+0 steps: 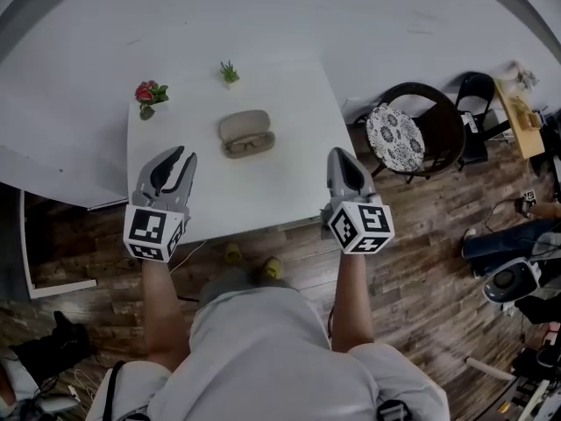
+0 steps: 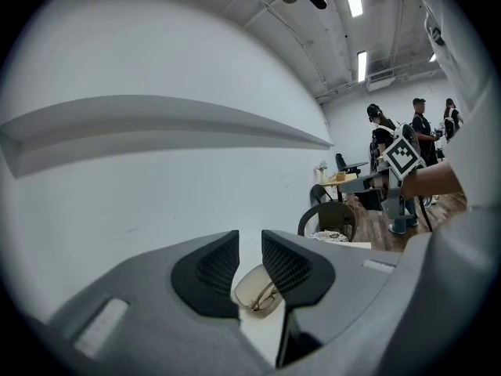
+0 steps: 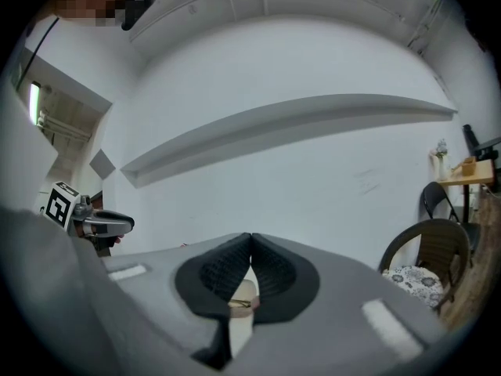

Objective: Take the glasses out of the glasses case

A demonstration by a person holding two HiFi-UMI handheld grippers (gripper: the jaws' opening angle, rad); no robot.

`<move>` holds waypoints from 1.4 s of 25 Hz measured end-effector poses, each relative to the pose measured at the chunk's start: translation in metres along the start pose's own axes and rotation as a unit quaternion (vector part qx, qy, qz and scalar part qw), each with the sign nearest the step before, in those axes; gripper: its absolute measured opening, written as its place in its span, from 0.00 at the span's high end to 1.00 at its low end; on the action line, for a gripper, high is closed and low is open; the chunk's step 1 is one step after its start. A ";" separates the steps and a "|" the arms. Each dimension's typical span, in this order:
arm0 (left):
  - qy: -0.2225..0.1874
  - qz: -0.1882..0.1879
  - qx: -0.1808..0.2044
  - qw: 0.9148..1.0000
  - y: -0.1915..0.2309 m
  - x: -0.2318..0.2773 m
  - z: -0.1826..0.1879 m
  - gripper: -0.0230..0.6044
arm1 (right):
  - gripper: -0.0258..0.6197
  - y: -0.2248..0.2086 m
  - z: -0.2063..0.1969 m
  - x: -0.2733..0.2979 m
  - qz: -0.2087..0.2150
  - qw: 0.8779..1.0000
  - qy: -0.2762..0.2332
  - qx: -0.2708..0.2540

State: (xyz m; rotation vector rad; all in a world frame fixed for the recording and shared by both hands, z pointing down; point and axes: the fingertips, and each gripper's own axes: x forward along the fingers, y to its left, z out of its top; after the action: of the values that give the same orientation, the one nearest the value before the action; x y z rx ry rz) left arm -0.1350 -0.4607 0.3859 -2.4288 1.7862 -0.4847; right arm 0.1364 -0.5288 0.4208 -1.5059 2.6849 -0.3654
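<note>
Left tool (image 1: 184, 154) slightly parted, right tool (image 1: 338, 153) pressed closed, both empty above white table (image 1: 285, 103) on wood floor (image 1: 421, 270).

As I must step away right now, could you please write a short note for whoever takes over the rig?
Left tool: open, empty, over the near left part of the table, short of the case.
Right tool: shut, empty, by the table's near right edge.
Case: open, mid-table, beyond and between the two tools.
Glasses: lying in the near half of the case.
Done: the case is open.
Left: grasp the glasses and lift them out; neither tool touches them yet.
</note>
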 end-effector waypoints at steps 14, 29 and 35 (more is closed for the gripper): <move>0.006 -0.034 -0.025 0.999 0.024 0.059 -0.021 0.80 | 0.96 -0.009 -0.005 0.052 -0.010 1.000 0.010 -0.014; 0.063 -0.114 -0.038 0.991 0.029 0.132 -0.082 0.81 | 0.96 -0.022 -0.039 0.096 -0.041 0.998 0.039 0.001; 0.105 -0.163 -0.033 0.981 0.013 0.164 -0.117 0.80 | 0.96 -0.029 -0.048 0.102 -0.057 0.997 0.045 0.005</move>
State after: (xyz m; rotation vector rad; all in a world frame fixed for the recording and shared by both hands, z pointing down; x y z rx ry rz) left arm -0.1389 -0.6059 0.5260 -2.8260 1.4927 -0.7465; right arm 0.1002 -0.6208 0.4817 -1.6842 2.6661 -0.4628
